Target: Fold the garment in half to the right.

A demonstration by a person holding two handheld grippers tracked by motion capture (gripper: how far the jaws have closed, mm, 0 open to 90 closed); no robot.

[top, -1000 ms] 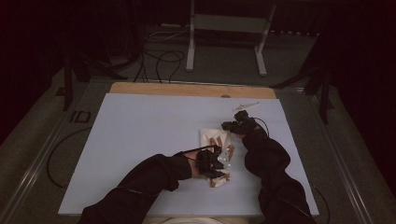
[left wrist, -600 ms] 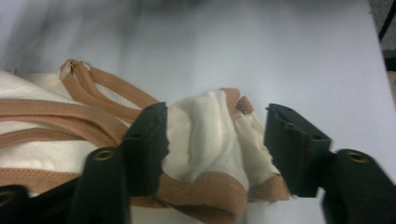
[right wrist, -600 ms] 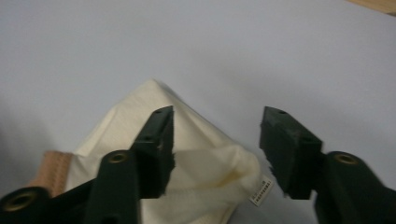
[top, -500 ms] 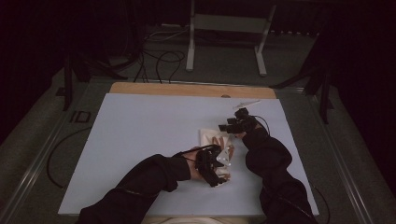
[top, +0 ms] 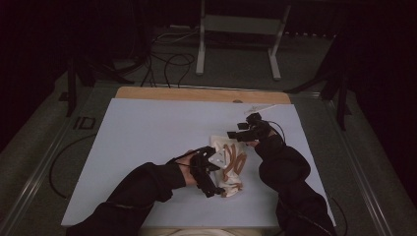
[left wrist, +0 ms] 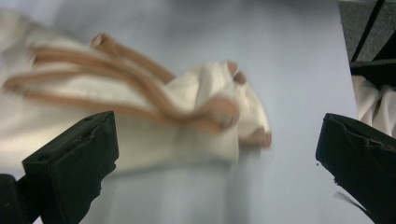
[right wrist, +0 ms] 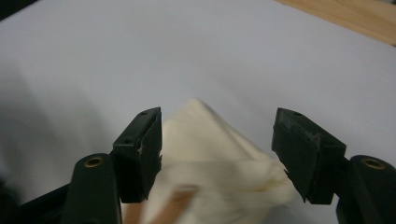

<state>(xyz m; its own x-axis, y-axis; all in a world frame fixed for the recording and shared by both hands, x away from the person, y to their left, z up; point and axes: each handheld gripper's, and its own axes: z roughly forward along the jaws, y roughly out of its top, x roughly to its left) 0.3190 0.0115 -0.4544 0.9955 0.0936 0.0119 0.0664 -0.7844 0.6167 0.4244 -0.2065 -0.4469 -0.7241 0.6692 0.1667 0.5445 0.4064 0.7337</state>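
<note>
Left gripper [left wrist: 219, 154] wide open, right gripper [right wrist: 217, 154] just opened, cloth bag [top: 230, 164] released

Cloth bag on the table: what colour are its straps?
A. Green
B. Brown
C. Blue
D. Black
B: the cream cloth bag carries tan-brown straps, lying across it on the pale table in the high view and the left gripper view.

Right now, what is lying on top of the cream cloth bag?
Brown straps lie in loops across the top of the cream cloth bag, which rests on the white table sheet. What is inside the bag cannot be seen.
</note>
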